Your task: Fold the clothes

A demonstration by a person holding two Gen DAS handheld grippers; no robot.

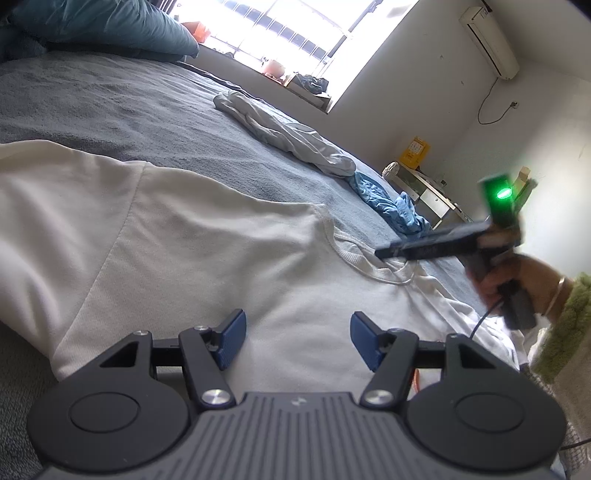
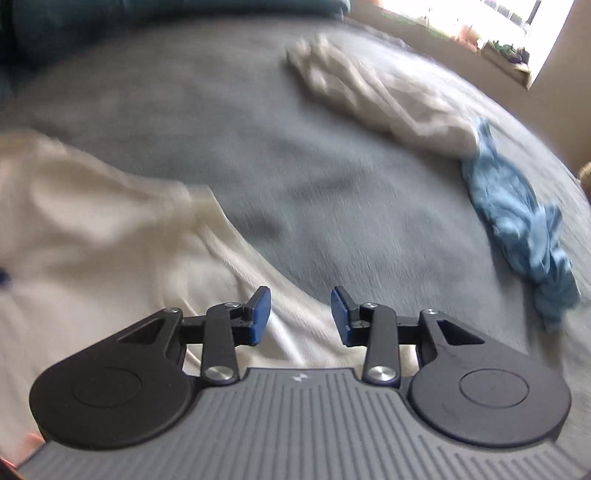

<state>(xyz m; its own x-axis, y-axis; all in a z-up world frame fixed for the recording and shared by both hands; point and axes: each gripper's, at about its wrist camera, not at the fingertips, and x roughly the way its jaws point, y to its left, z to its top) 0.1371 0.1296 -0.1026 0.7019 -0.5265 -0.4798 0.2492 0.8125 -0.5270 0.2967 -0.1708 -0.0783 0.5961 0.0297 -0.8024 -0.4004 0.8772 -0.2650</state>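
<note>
— Grey bedding covers the bed (image 1: 122,110), and on it, nearest us, lies the white T-shirt (image 1: 192,251), spread flat.

— Which way does it run?

— In the left wrist view its neckline (image 1: 354,254) sits toward the right, with a shoulder seam and sleeve running off to the left; the body lies across the near part of the bed. I cannot see the hem.

— And the grippers?

— The left gripper (image 1: 297,334) hovers over the shirt's body, jaws well apart, nothing between the blue pads. The right gripper (image 2: 301,314) is over the shirt's edge where white cloth meets grey bedding; its jaws stand partly apart and grip nothing. From the left view its dark fingers point at the neckline, held by a hand (image 1: 517,284) in a green sleeve (image 1: 565,325).

— What else is on the bed?

— Three garments in all: the white shirt, one crumpled pale garment (image 1: 284,133) farther back, and one bunched blue garment (image 1: 391,206) touching its end. One teal pillow (image 1: 107,26) lies at the head. Beyond are a bright window (image 1: 295,29) and one air conditioner (image 1: 489,40) on the wall.
</note>
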